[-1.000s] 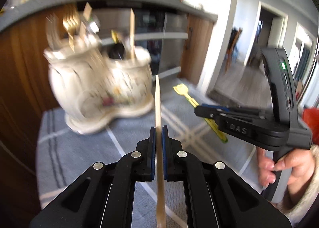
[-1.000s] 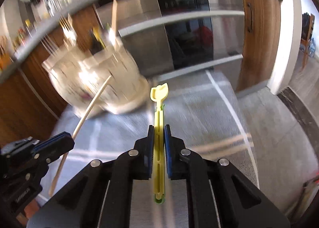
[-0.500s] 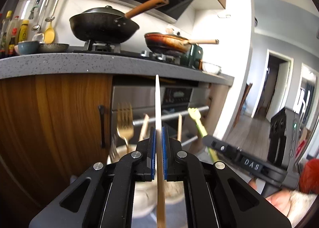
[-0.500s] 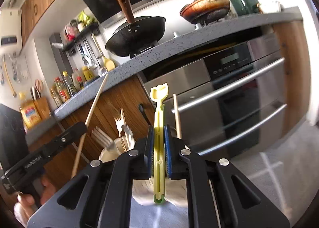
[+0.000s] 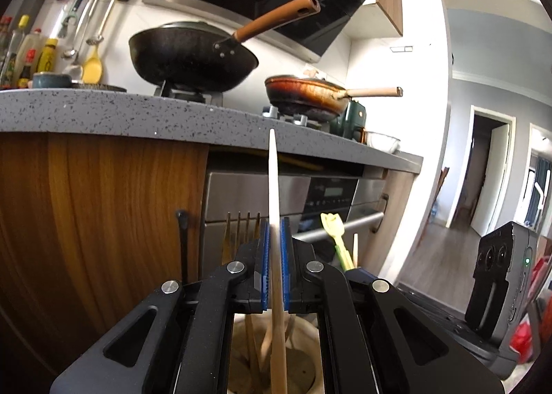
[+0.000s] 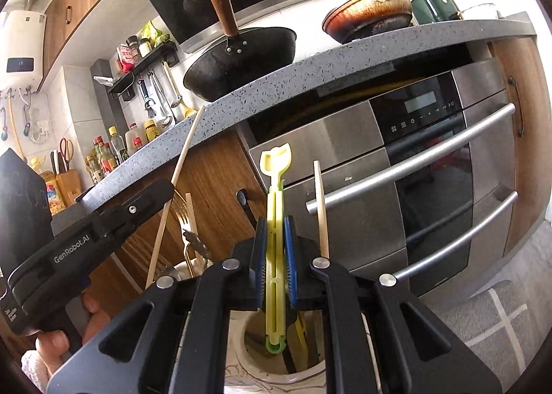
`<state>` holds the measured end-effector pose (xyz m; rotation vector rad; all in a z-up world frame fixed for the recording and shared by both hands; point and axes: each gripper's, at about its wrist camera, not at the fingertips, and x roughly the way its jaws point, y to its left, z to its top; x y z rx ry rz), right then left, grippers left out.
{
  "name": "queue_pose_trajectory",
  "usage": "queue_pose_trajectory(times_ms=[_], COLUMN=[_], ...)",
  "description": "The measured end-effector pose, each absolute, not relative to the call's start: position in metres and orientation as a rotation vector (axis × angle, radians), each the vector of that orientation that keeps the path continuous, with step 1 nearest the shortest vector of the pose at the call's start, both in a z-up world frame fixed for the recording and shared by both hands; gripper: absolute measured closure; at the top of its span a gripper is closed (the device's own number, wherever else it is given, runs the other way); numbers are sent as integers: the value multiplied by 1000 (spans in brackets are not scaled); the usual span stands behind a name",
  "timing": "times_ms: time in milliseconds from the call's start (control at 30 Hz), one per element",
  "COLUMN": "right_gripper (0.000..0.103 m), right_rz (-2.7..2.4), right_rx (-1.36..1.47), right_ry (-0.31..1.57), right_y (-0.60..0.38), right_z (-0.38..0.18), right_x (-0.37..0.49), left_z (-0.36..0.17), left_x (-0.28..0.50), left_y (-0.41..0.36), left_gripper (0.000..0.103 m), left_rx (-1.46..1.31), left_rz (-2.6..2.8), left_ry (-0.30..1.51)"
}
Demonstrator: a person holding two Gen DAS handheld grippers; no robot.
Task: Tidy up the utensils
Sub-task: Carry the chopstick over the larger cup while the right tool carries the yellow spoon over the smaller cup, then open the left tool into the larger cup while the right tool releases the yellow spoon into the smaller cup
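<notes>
My left gripper (image 5: 275,221) is shut on a wooden chopstick (image 5: 272,180), held upright with its lower end over the mouth of the cream ceramic utensil holder (image 5: 303,364). My right gripper (image 6: 275,220) is shut on a yellow plastic utensil (image 6: 275,187), held upright, its green lower end over another opening of the holder (image 6: 252,347). Gold forks (image 5: 241,225) and other sticks (image 6: 321,208) stand in the holder. The left gripper (image 6: 169,187) with its chopstick (image 6: 176,183) shows in the right wrist view; the yellow utensil (image 5: 334,232) shows in the left wrist view.
A kitchen counter (image 5: 103,111) with a black wok (image 5: 193,56) and a frying pan (image 5: 307,94) rises behind. A steel oven (image 6: 431,170) and wooden cabinet doors (image 5: 86,221) face me. A striped grey mat (image 6: 493,318) lies at the right.
Both grippers rose from in front of the holder, tilted upright and came over its openings. The utensils' lower ends now hang at the mouths. Both stayed shut on their utensils.
</notes>
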<state>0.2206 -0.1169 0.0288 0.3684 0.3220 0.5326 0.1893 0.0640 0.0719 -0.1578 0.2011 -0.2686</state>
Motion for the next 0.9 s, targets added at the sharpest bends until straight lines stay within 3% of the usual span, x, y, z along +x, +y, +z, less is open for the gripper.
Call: queue_pose_trajectory(times_ms=[300, 900], right_gripper=[93, 93], right_rz=[552, 533], right_rx=[368, 240], right_ry=[334, 429], right_y=[-120, -122], right_z=[18, 8], right_x=[218, 190], left_z=[68, 33], left_x=[167, 139], left_y=[63, 68], left_gripper=[97, 97], left_rx=[-110, -67], left_rz=[-272, -349], left_ry=[141, 298])
